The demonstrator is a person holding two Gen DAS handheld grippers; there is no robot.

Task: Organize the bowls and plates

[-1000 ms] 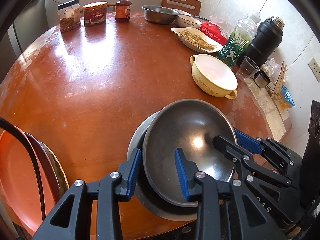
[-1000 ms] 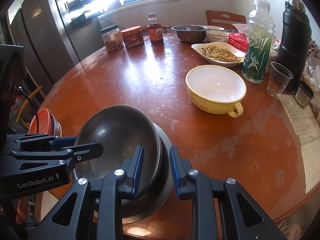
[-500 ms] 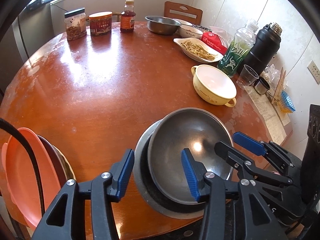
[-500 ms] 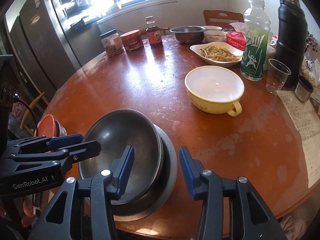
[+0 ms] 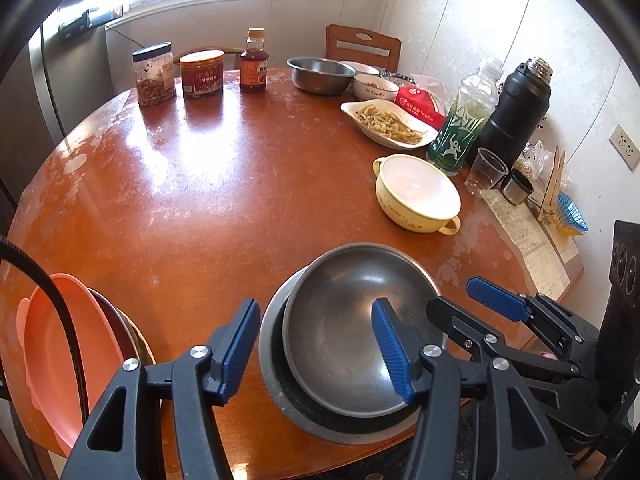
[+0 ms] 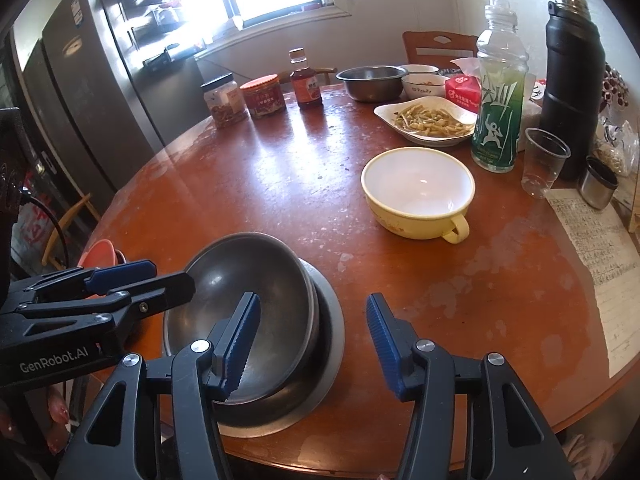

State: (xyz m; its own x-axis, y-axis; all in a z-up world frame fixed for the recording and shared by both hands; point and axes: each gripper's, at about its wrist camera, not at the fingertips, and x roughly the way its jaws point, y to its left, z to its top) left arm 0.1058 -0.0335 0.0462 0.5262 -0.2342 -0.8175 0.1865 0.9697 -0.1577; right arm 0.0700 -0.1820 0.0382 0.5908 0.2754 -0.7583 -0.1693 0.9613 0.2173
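A dark steel bowl (image 5: pixel 352 320) (image 6: pixel 248 280) sits nested in a wider steel dish (image 5: pixel 276 364) (image 6: pixel 332 320) at the near edge of the round table. My left gripper (image 5: pixel 316 350) (image 6: pixel 168 274) hovers over the bowl's left rim. Its jaws are opening and the pads do not touch the metal. My right gripper (image 6: pixel 312 344) (image 5: pixel 460 300) straddles the right rim, jaws also opening and pads clear of it. A yellow two-handled bowl (image 5: pixel 416 196) (image 6: pixel 418 188) stands empty further right. Orange and dark plates (image 5: pixel 60 360) (image 6: pixel 100 250) are stacked at the near left.
Along the back stand jars (image 5: pixel 154 76), a sauce bottle (image 5: pixel 253 62), a steel basin (image 5: pixel 320 74) and a white dish of food (image 5: pixel 388 124). A green bottle (image 6: pixel 498 96), black flask (image 6: pixel 572 80), plastic cup (image 6: pixel 544 160) and paper sheet (image 6: pixel 600 260) crowd the right edge.
Both grippers have opened off the steel bowl's rim and drawn back a little. The bowl now rests in the wider dish.
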